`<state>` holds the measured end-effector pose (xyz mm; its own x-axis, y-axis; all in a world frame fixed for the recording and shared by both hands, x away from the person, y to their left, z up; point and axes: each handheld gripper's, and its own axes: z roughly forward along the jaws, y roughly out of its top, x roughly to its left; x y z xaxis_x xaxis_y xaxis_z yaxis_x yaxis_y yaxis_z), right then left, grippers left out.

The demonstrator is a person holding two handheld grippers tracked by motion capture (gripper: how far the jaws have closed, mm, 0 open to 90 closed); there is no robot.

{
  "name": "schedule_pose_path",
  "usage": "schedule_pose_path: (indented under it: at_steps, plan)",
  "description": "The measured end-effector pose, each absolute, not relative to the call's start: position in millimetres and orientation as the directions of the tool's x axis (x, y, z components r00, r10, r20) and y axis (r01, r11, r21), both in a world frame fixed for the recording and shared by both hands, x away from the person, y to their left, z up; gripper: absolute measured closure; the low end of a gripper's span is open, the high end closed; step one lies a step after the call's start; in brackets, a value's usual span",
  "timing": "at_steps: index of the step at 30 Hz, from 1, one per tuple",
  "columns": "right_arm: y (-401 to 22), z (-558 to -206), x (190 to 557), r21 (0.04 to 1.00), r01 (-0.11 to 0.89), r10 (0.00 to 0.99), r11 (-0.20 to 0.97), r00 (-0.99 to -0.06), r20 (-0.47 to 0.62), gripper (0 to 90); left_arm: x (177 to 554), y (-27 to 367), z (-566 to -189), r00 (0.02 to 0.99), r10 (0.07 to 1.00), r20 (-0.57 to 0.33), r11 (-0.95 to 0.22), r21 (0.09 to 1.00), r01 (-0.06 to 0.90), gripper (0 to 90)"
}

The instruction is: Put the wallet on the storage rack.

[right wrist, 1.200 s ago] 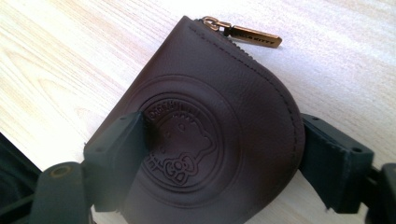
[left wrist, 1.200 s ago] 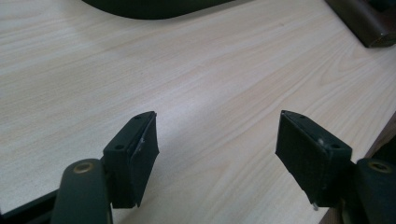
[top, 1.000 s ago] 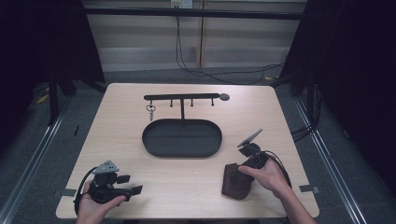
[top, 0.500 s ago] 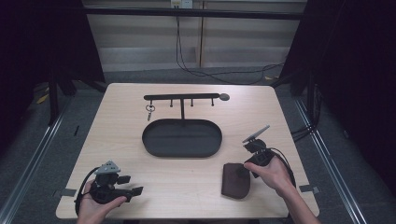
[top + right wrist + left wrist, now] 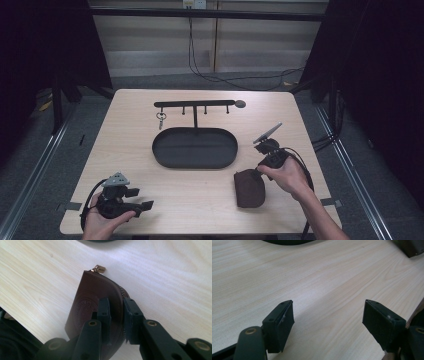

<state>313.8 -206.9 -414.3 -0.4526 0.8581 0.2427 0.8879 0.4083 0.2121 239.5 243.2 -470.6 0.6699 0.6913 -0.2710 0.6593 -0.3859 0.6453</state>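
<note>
Simply brown zippered leather pouch, embossed.

Matt brown leather pouch w/ metal zip; pale woodgrain table.

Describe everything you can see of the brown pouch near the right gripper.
The pouch is small, dark brown and leather-looking, rounded along one side, with a round stamped emblem on its face. A zip runs along the curved edge and ends in a brassy pull at the corner. It lies flat on the table, near the front right, just below the tray. The right gripper has its jaws closed on the zip edge.
</note>
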Motion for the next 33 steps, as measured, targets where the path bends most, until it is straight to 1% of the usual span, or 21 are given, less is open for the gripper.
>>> schedule_pose_path:
  at_steps: [7, 11, 19, 26, 33]
  plan:
    - [-201.8, -404.5, 317.1, 0.213, 0.881, 0.855, 0.422, -0.465, 0.23, 79.1, 239.7, 242.9, -470.8, 0.672, 0.69, -0.269, -0.39, 0.644, 0.658, 24.0]
    - [-200.6, -398.1, 319.9, 0.211, 0.879, 0.856, 0.427, -0.468, 0.218, 81.5, 239.3, 243.0, -470.3, 0.673, 0.688, -0.271, -0.385, 0.65, 0.655, 22.7]
    - [-200.0, -390.5, 321.8, 0.201, 0.882, 0.868, 0.425, -0.461, 0.185, 82.6, 239.3, 244.0, -469.5, 0.676, 0.686, -0.269, -0.384, 0.655, 0.651, 21.4]
    - [-205.4, -380.1, 324.3, 0.206, 0.882, 0.868, 0.424, -0.461, 0.185, 83.1, 239.0, 242.8, -469.3, 0.675, 0.691, -0.259, -0.389, 0.654, 0.649, 21.6]
    - [-208.5, -375.4, 327.1, 0.174, 0.888, 0.875, 0.426, -0.453, 0.168, 83.2, 239.4, 243.7, -469.3, 0.671, 0.694, -0.262, -0.383, 0.654, 0.652, 20.4]
